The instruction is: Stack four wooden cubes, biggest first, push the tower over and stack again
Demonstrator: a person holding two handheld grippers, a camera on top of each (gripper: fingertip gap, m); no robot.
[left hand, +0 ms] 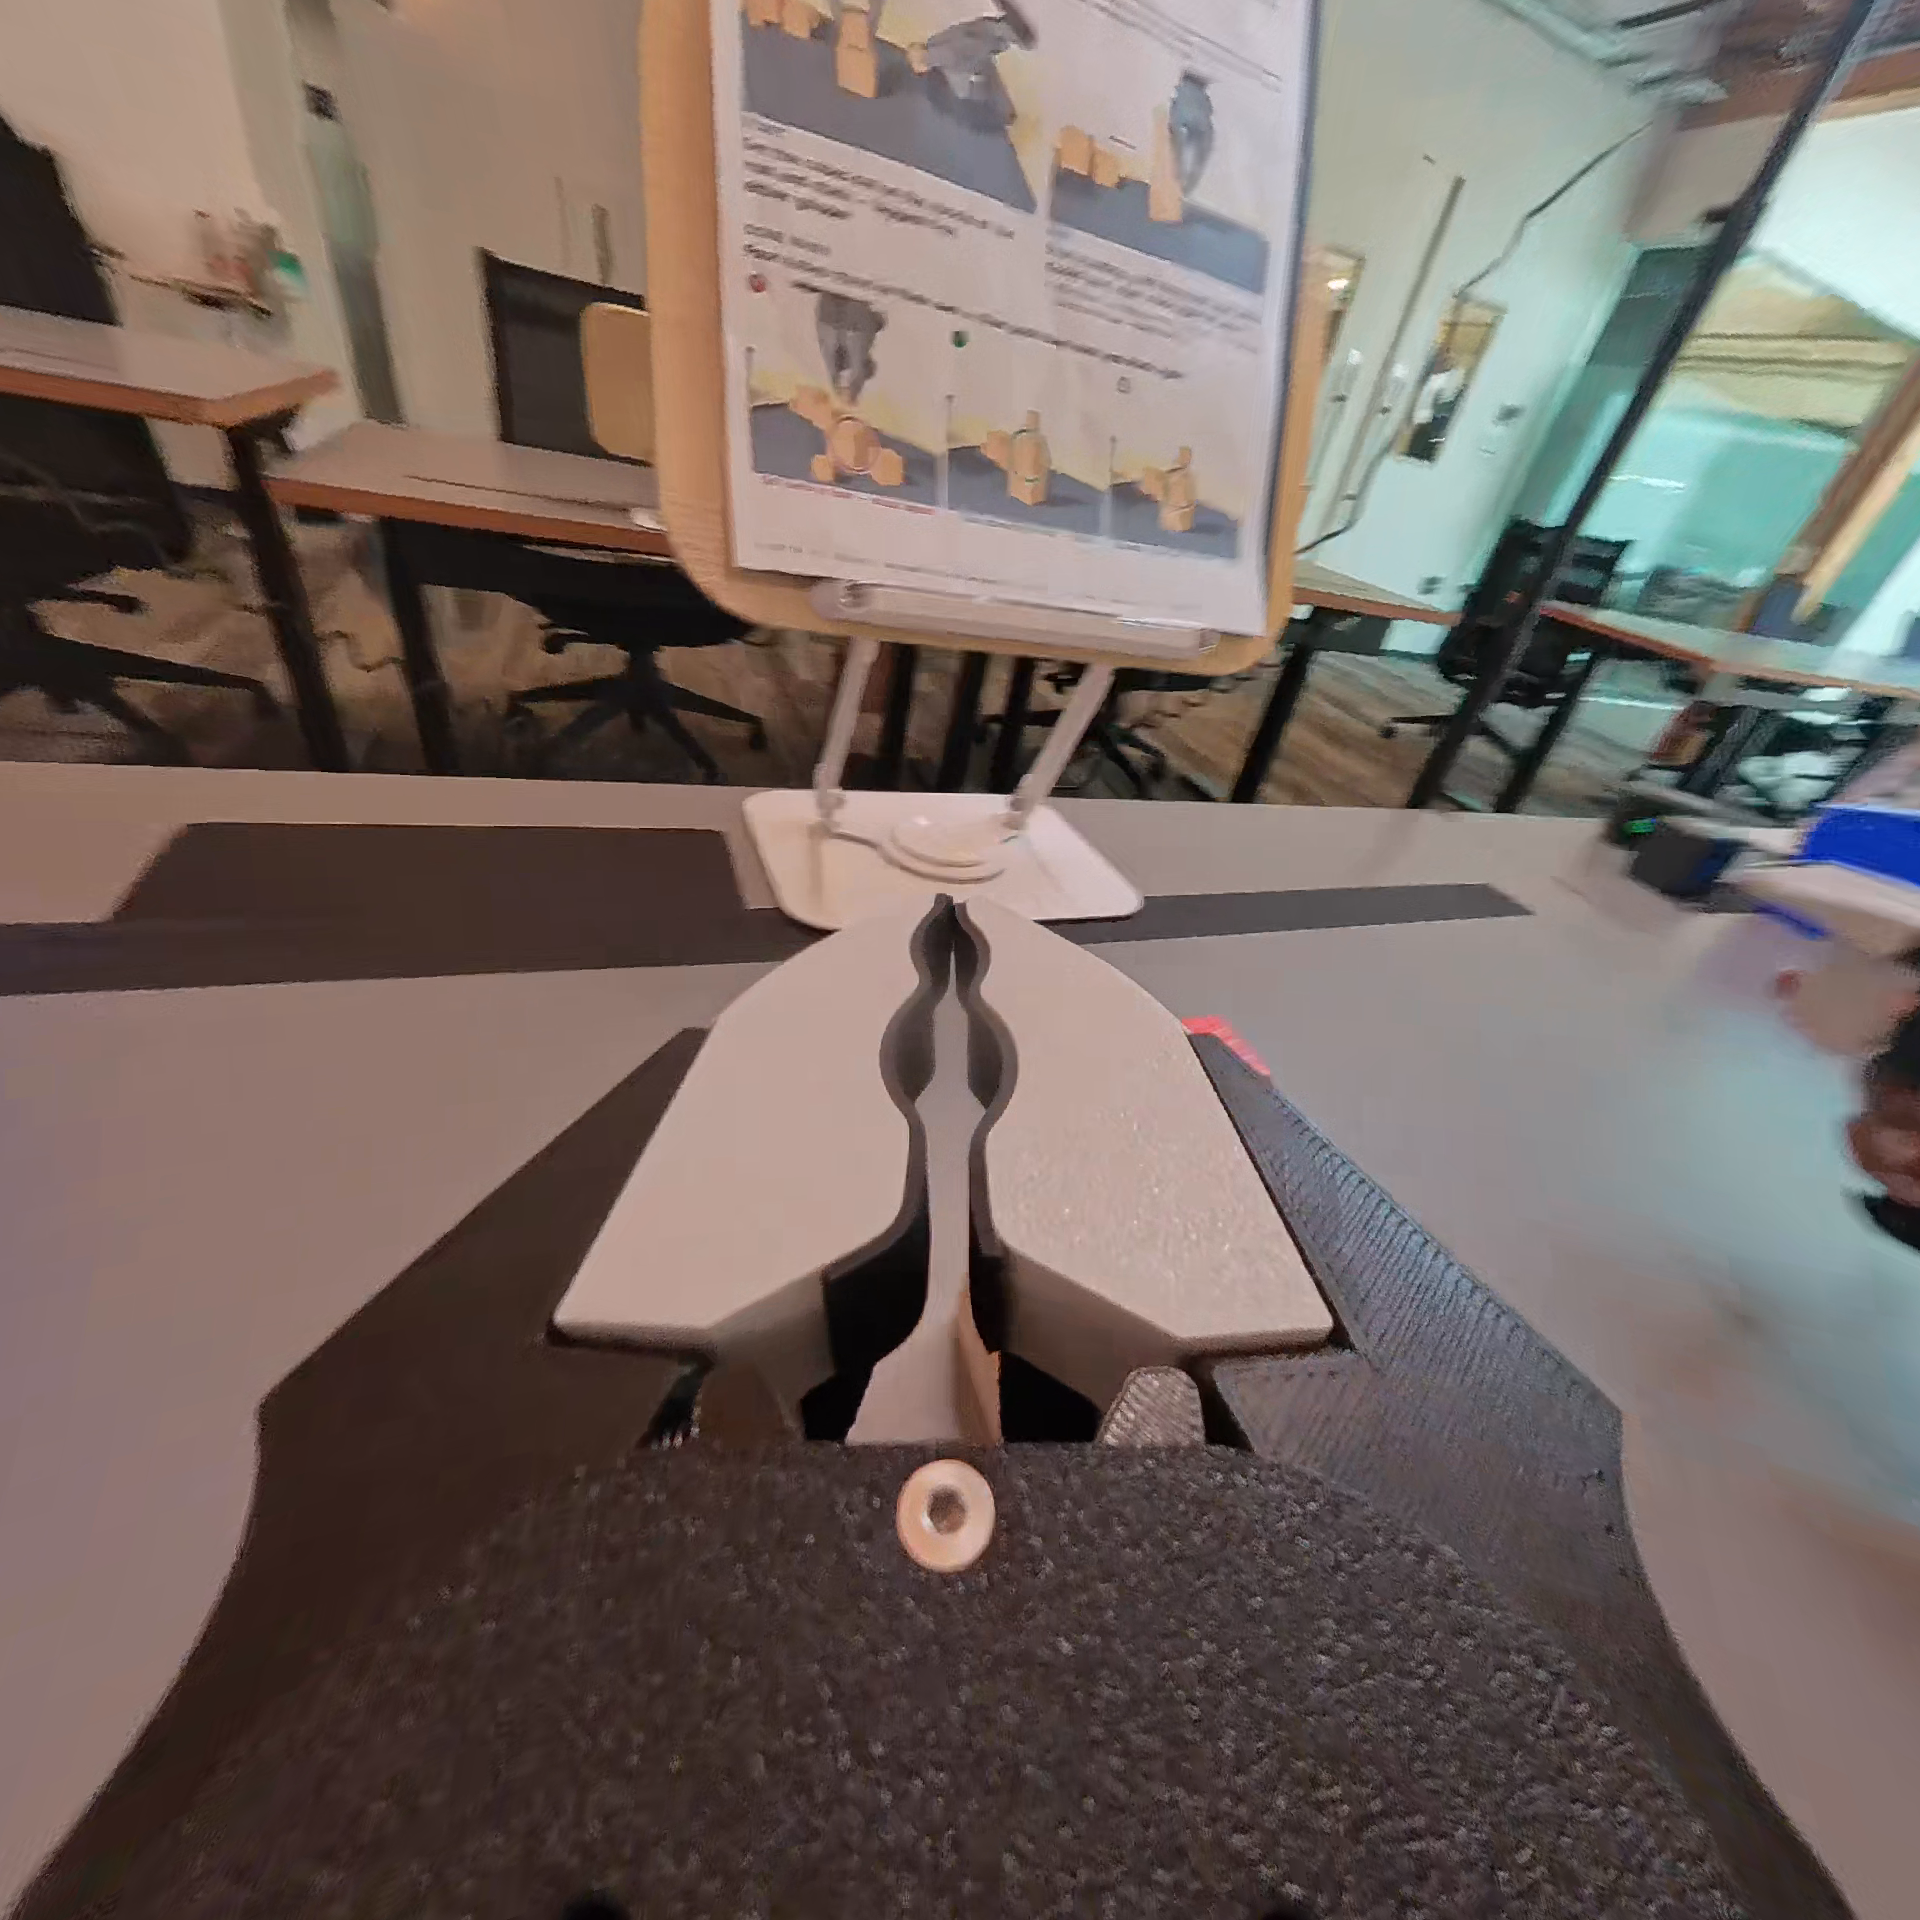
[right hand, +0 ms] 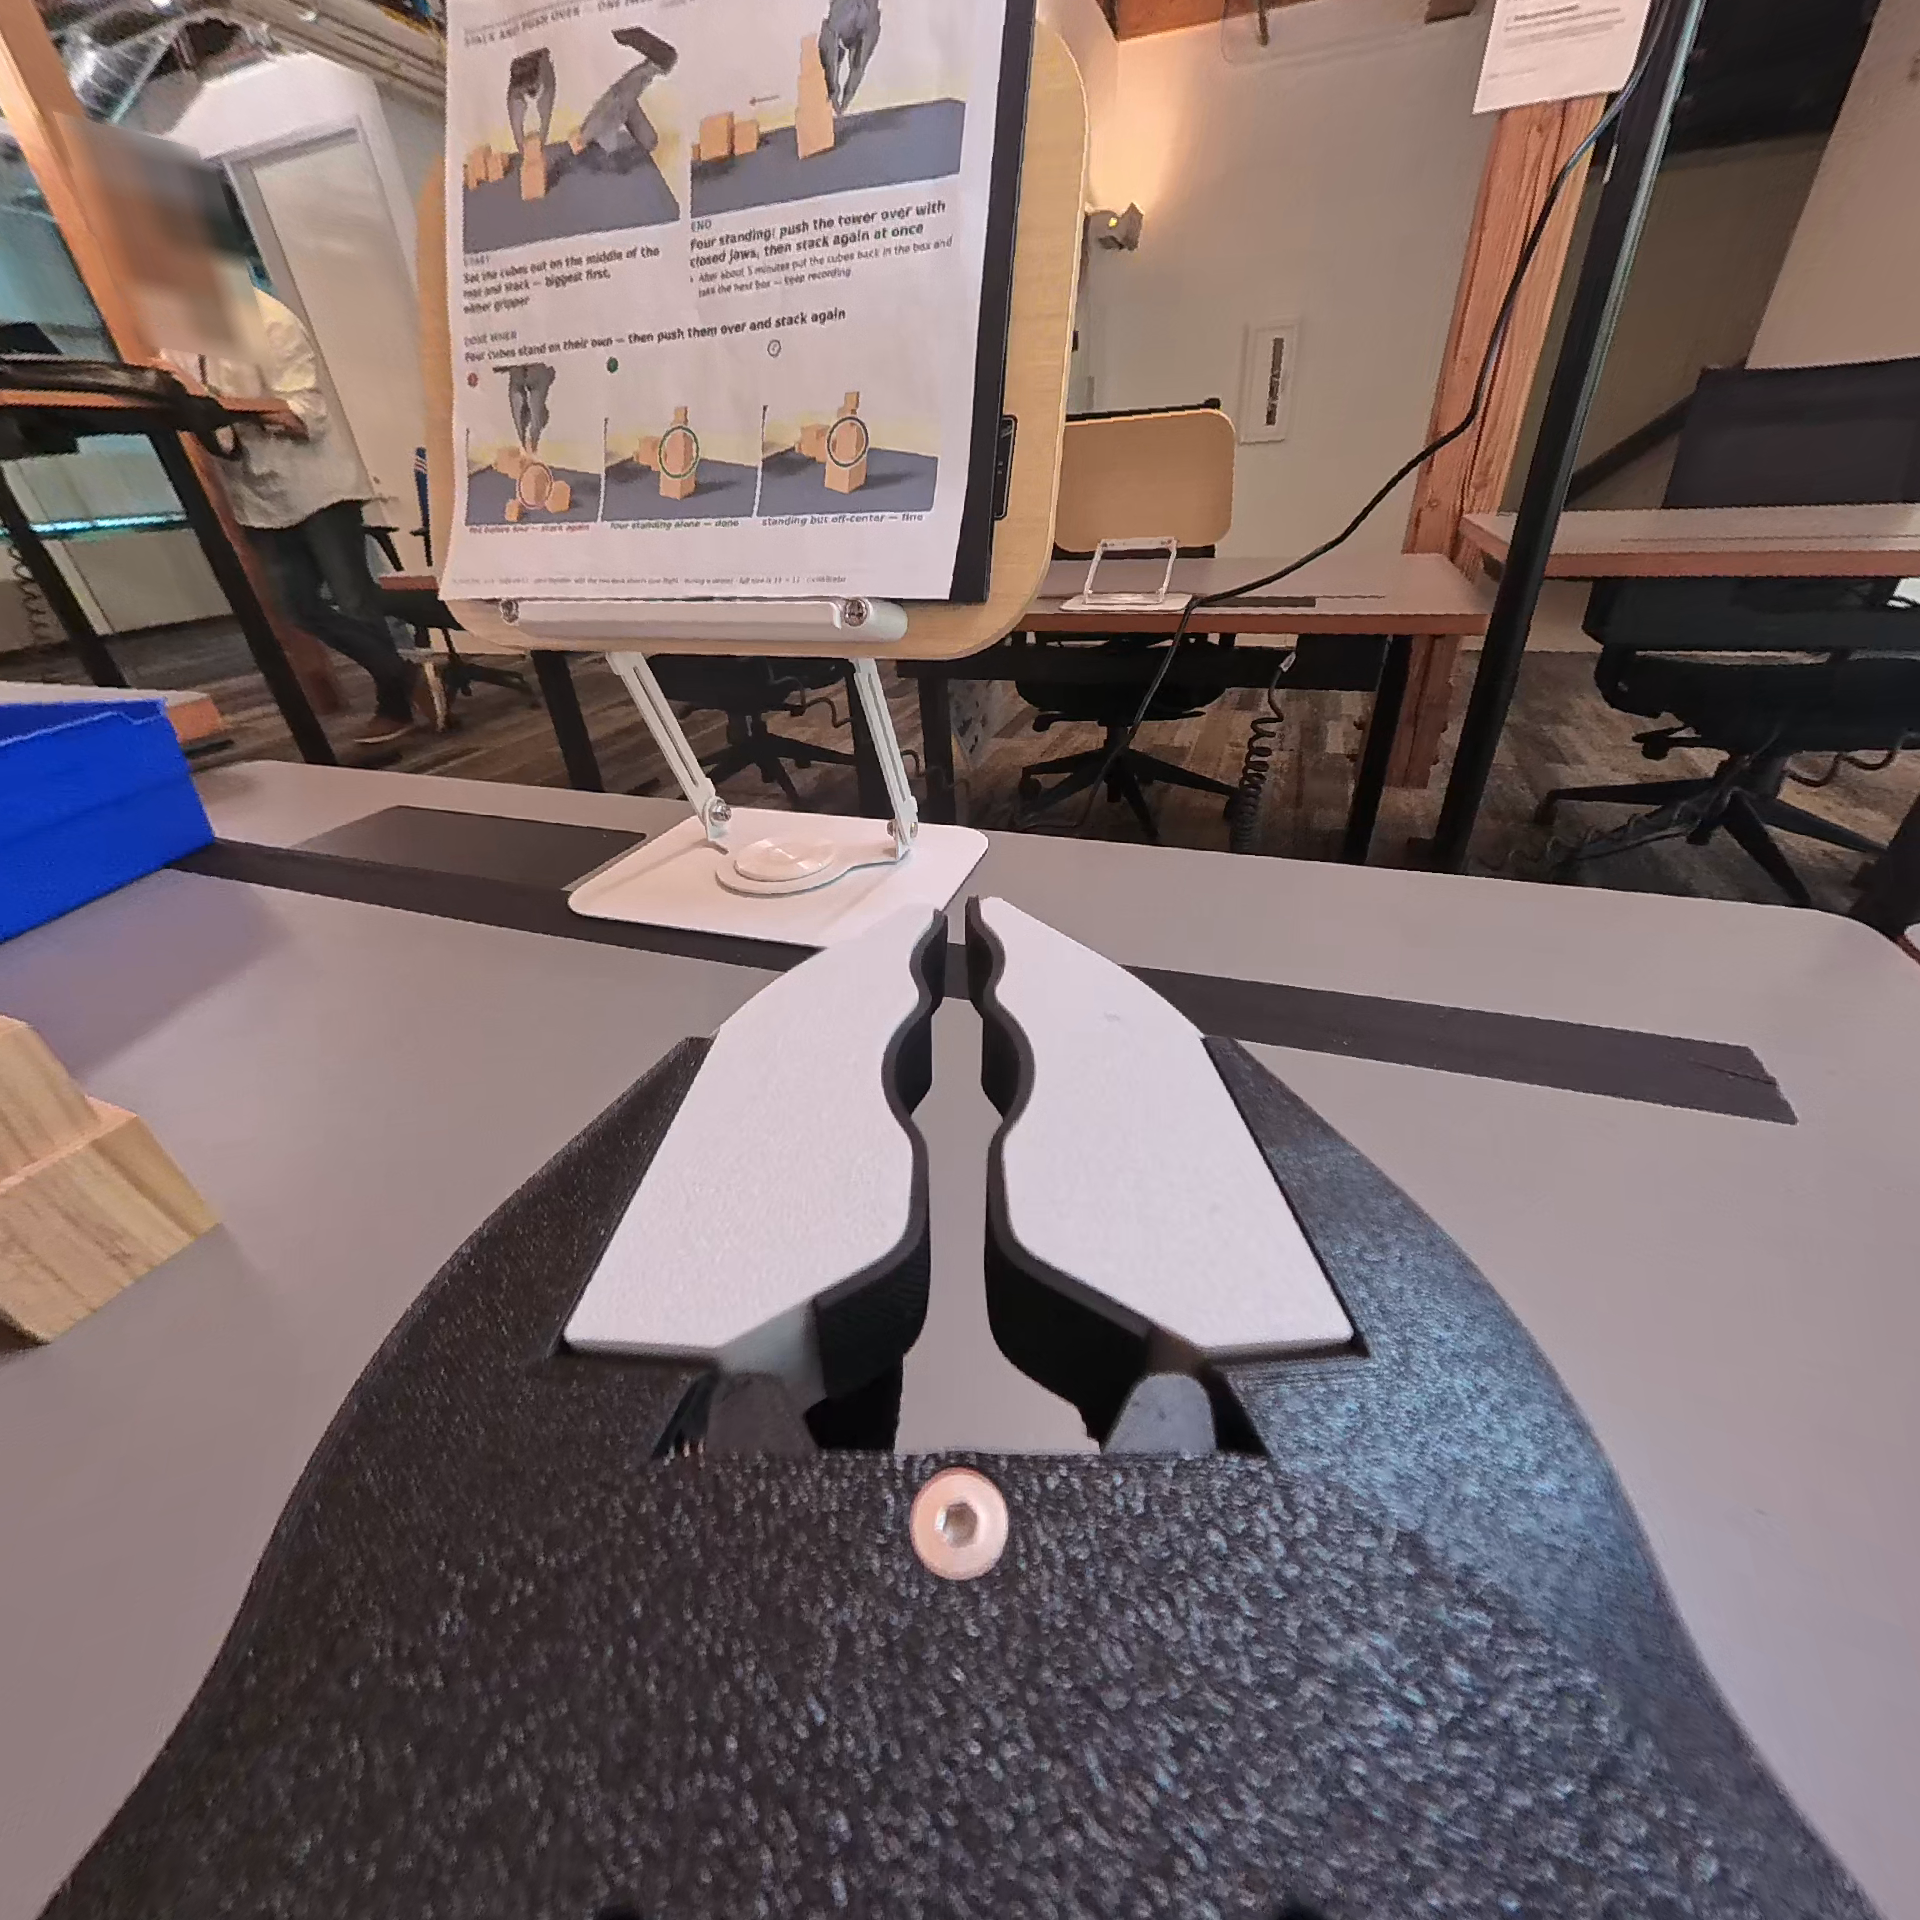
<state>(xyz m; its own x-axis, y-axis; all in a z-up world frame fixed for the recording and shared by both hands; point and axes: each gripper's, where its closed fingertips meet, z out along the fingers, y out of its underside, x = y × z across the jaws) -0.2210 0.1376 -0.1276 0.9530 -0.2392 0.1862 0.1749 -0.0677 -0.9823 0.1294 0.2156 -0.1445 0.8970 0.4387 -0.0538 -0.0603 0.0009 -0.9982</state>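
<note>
Left wrist view: my left gripper was closed, bare; right gripper stood slightly parted, bare, above smooth grey table, stacked wooden blocks leftward.

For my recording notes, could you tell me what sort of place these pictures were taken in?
Most likely an open-plan office or lab workspace: rows of desks with black swivel chairs stand behind the grey table, which carries a document stand holding an illustrated instruction sheet.
</note>
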